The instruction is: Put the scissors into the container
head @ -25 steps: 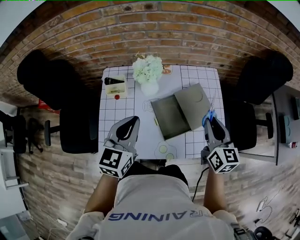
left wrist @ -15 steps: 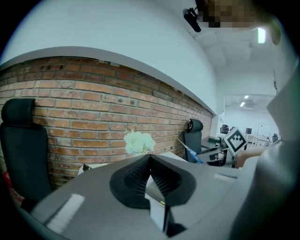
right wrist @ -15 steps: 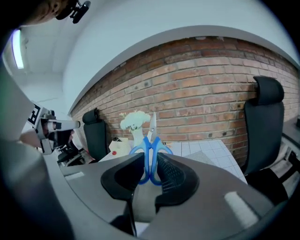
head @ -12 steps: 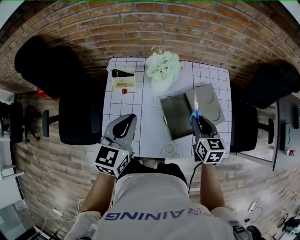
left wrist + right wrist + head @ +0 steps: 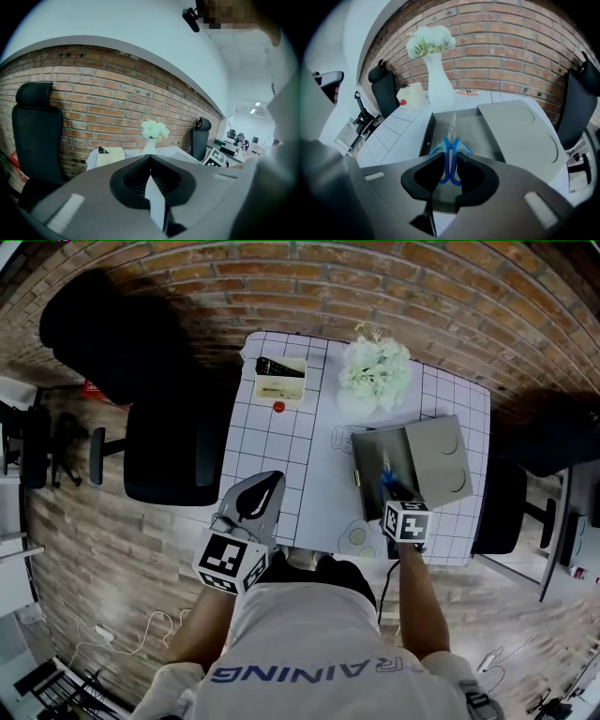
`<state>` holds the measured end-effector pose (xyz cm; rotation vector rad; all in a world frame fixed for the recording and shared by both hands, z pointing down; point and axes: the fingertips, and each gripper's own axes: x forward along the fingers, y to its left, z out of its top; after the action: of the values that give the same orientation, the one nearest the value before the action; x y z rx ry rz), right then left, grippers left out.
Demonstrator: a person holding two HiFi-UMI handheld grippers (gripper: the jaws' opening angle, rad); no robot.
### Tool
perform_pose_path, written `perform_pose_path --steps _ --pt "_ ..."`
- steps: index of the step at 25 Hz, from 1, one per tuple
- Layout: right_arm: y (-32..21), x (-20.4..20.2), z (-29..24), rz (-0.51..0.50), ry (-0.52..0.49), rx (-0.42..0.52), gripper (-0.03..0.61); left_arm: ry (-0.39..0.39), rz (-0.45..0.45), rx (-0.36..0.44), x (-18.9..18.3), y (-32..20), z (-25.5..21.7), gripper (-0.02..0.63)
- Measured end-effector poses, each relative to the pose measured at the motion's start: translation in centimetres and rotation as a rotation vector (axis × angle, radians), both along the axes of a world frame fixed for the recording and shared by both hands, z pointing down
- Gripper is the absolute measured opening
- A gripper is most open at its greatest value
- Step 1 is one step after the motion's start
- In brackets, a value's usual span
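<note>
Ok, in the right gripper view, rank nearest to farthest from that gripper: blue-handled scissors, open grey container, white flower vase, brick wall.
1. Blue-handled scissors: held in the jaws.
2. Open grey container: just below, ahead.
3. White flower vase: beyond, left.
4. Brick wall: farthest back.

Closed in behind by a red brick wall point(image 5: 309, 277). Floored in pale wood planks point(image 5: 84, 540). Furnished with a white gridded table point(image 5: 281, 456), flanked by black office chairs point(image 5: 173, 451) on both sides. Lit by ceiling panels point(image 5: 257, 104) in an office beyond.
</note>
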<state>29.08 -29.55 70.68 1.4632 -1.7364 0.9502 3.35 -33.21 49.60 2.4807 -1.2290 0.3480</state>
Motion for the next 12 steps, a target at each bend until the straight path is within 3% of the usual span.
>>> perform_pose_path --steps 5,12 --pt "-0.1 -0.4 2.5 -0.001 0.036 -0.094 0.104 0.014 -0.005 -0.024 -0.7 0.5 0.9 -0.002" --pt "-0.6 -0.1 3.4 0.006 0.088 -0.154 0.106 0.031 0.002 -0.037 -1.2 0.4 1.1 -0.002"
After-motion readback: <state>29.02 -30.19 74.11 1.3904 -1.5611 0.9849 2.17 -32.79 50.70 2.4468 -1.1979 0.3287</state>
